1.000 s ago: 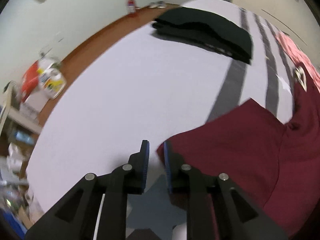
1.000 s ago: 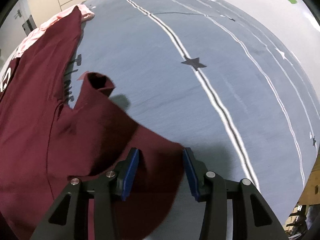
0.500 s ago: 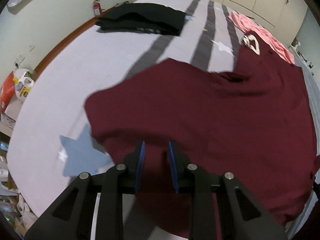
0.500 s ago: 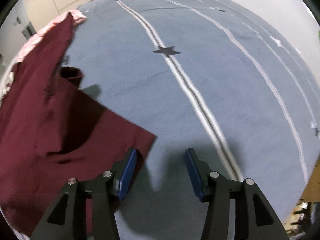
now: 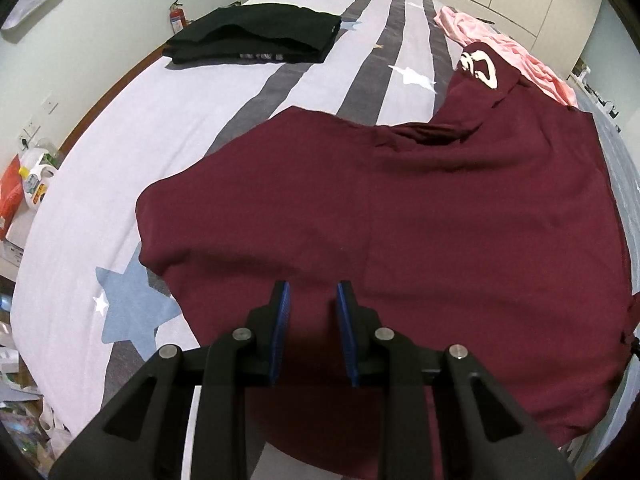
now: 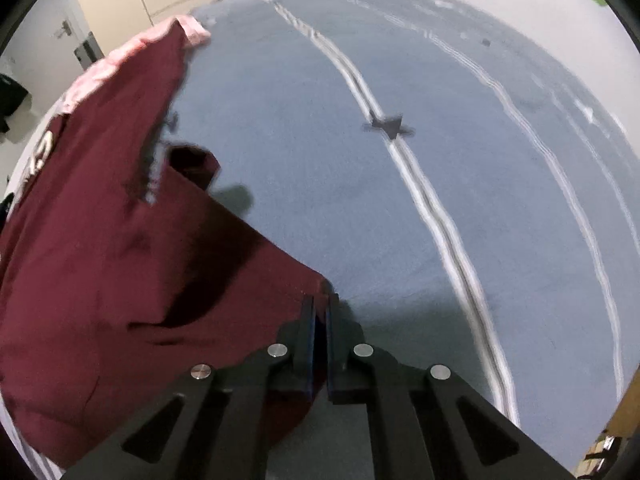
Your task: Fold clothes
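A maroon shirt [image 5: 440, 208] with a white print [image 5: 478, 66] near its top lies spread on the striped bed [image 5: 120, 152]. My left gripper [image 5: 311, 296] hovers over the shirt's near part, pointing steeply down. Its blue pads stand a little apart and nothing is pinched between them. In the right wrist view the same maroon shirt [image 6: 100, 240] fills the left side, slightly blurred. My right gripper [image 6: 320, 304] has its jaws together on the shirt's near corner, above the blue-grey sheet [image 6: 360, 200].
A folded black garment [image 5: 256, 36] lies at the bed's far left. A pink garment [image 5: 516, 52] lies beyond the shirt's top. Off the bed's left edge stand a detergent bottle [image 5: 36, 176] and clutter; a fire extinguisher [image 5: 177, 16] stands by the wall.
The left gripper swung from the shirt's left edge to over its body, and its jaws widened a little. The right jaws went from wide apart to closed on the shirt's corner.
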